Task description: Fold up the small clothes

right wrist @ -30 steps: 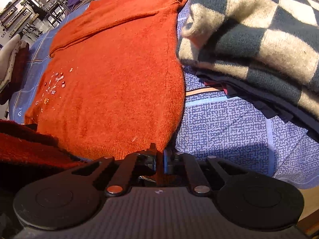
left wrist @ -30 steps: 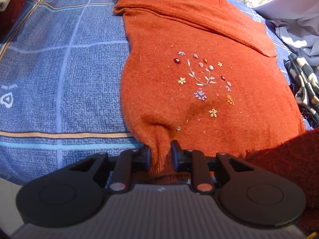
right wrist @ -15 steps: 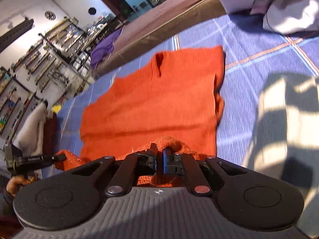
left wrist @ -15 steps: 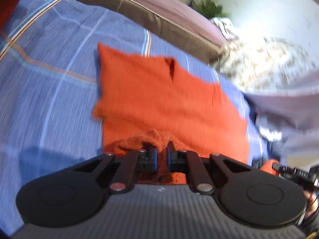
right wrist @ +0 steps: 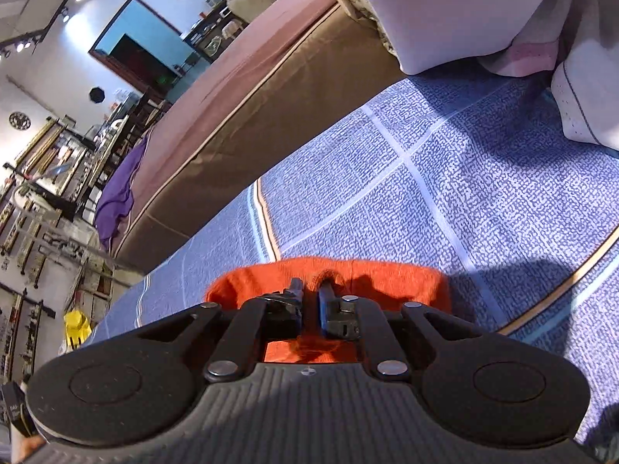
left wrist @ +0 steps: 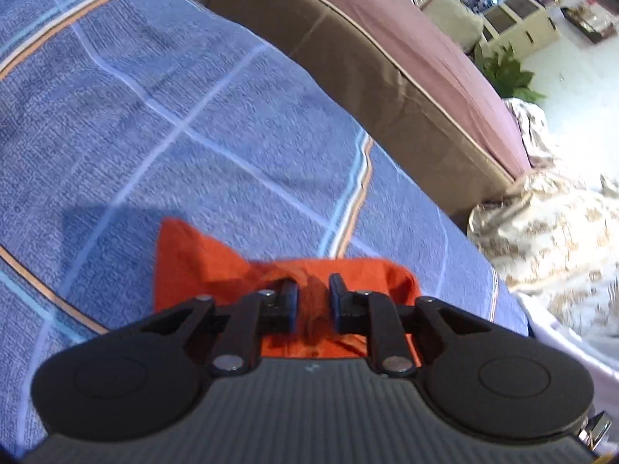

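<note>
The orange knitted sweater [left wrist: 193, 263] lies folded over on the blue checked bedspread [left wrist: 193, 116], with only its far edge showing past the fingers. My left gripper [left wrist: 313, 284] hovers over that folded edge. Its jaws are opening, and a ridge of orange knit sits loosely in the gap between them. In the right wrist view the same sweater [right wrist: 387, 278] shows as a rounded orange fold. My right gripper [right wrist: 310, 286] is over it with its jaws also opening, a narrow gap between the pads and knit beneath.
A brown and mauve mattress [left wrist: 367, 58] runs along the far side of the bedspread [right wrist: 425, 178]. A floral cloth [left wrist: 541, 232] is heaped at the right. Pale clothes [right wrist: 464, 7] are piled at the far right, and a purple cloth [right wrist: 120, 193] hangs off the mattress.
Both grippers carried the sweater's lower hem away from me, up over its body to the far edge, folding it in half. Both pairs of jaws have since parted.
</note>
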